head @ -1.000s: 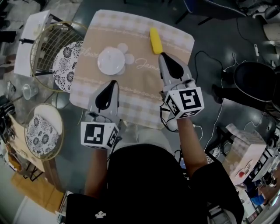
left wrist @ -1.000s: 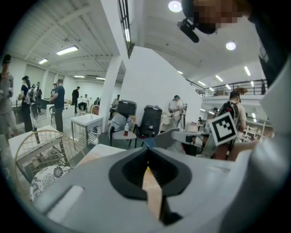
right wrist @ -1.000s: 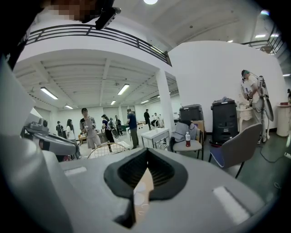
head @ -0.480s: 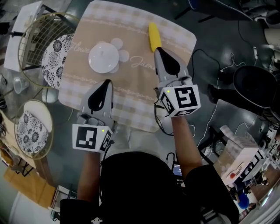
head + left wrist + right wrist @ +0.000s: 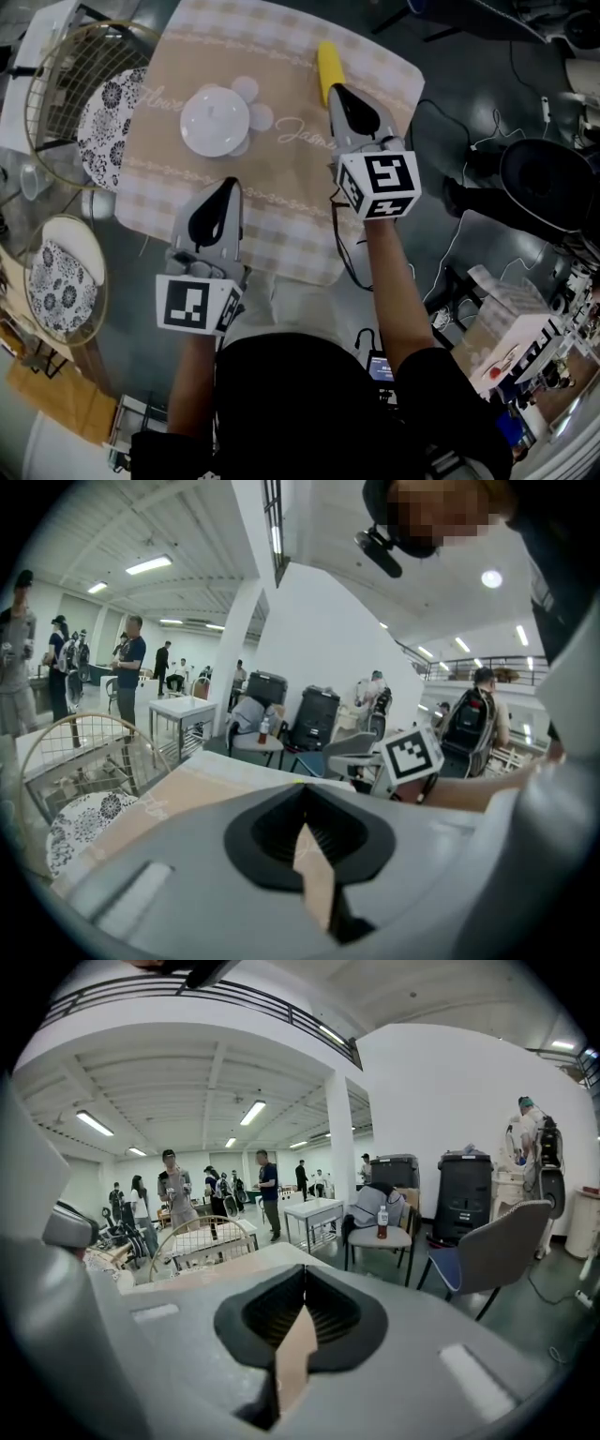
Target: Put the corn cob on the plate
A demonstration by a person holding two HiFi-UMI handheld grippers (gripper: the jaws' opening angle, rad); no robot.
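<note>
Right gripper (image 5: 339, 92) sinking, tips now nearer corn cob (image 5: 326, 58), just beside its near end, fingers clenched, empty. Left gripper (image 5: 229, 185) sinking too, clenched, empty; plate (image 5: 215, 122) ahead of tips.

- The left gripper (image 5: 228, 185) points forward, jaws closed together with nothing between them.
- The right gripper (image 5: 337, 91) sits farther forward, jaws also closed and empty.
- The left forearm (image 5: 192, 380) and right forearm (image 5: 392, 286) are both outstretched.
</note>
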